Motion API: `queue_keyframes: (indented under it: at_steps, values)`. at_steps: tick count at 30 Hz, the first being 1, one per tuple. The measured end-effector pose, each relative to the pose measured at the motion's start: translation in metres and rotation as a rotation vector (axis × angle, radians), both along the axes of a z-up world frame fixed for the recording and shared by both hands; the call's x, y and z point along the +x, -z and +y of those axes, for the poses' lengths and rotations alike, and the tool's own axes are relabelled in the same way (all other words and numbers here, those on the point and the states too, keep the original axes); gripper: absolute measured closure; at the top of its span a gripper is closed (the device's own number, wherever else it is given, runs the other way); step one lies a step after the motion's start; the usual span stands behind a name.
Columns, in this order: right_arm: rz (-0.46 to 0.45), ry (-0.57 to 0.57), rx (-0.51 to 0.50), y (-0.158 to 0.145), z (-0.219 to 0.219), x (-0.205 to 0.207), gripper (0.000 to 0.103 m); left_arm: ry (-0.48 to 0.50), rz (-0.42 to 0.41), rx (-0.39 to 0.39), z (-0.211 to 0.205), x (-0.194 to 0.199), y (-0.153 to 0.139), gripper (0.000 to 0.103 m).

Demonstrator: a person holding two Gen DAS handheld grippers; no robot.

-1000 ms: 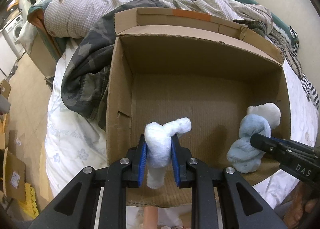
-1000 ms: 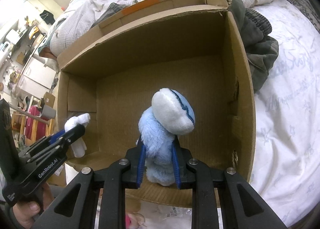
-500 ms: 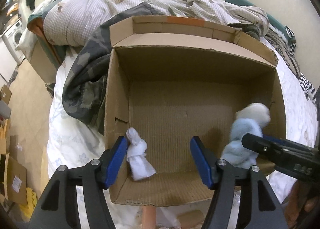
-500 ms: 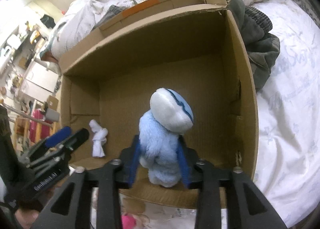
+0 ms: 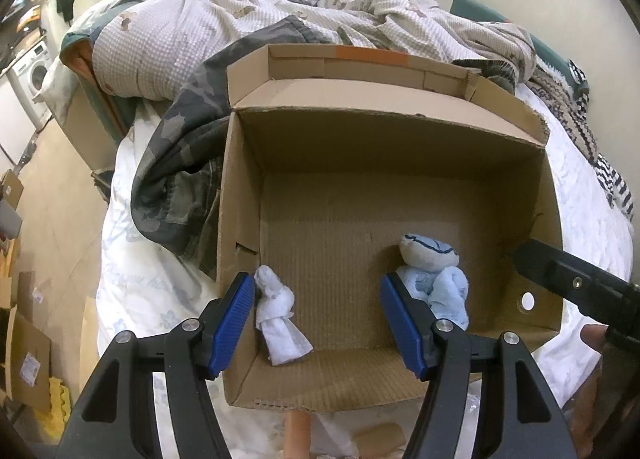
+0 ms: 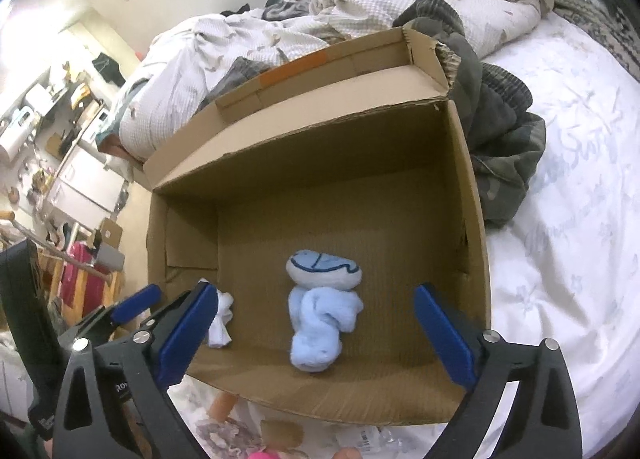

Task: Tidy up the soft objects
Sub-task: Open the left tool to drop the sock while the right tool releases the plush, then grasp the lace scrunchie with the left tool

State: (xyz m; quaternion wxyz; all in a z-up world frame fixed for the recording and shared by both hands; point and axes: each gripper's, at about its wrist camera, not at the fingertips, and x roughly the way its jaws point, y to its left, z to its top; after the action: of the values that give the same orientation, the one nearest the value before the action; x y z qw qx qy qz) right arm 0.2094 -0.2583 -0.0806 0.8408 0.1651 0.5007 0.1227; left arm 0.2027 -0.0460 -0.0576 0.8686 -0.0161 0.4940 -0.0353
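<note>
Bed (image 6: pixel 580 219) with rumpled bedding supports an open cardboard box (image 5: pixel 240 187). Lower centre of frame: white cloth bundle (image 5: pixel 278 319) and blue plush toy (image 6: pixel 320 319) lie on its floor, apart. Left gripper (image 5: pixel 320 319) and right gripper (image 6: pixel 316 329) both gape wide, holding nothing.

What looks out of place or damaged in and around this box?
Little stands out. The cardboard box has a torn, ragged far right corner. The white sock bundle and blue sock bundle lie loose on the box floor, apart from each other.
</note>
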Motion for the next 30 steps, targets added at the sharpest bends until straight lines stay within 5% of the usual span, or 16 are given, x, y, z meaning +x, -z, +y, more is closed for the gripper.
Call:
queue_keyframes:
  at_steps: [11,17,30]
  values:
    - [-0.011,0.063,-0.020,-0.006,-0.004,-0.016,0.000,-0.018,-0.065,-0.001,0.006,-0.014,-0.022,0.040]
    - [-0.031,0.054,-0.125,-0.007,-0.002,-0.030,0.000,-0.019,-0.087,0.012,0.011,-0.027,-0.035,0.040]
    - [0.003,0.037,-0.018,-0.017,-0.008,-0.061,0.000,-0.105,-0.080,-0.008,0.045,-0.059,-0.045,0.039]
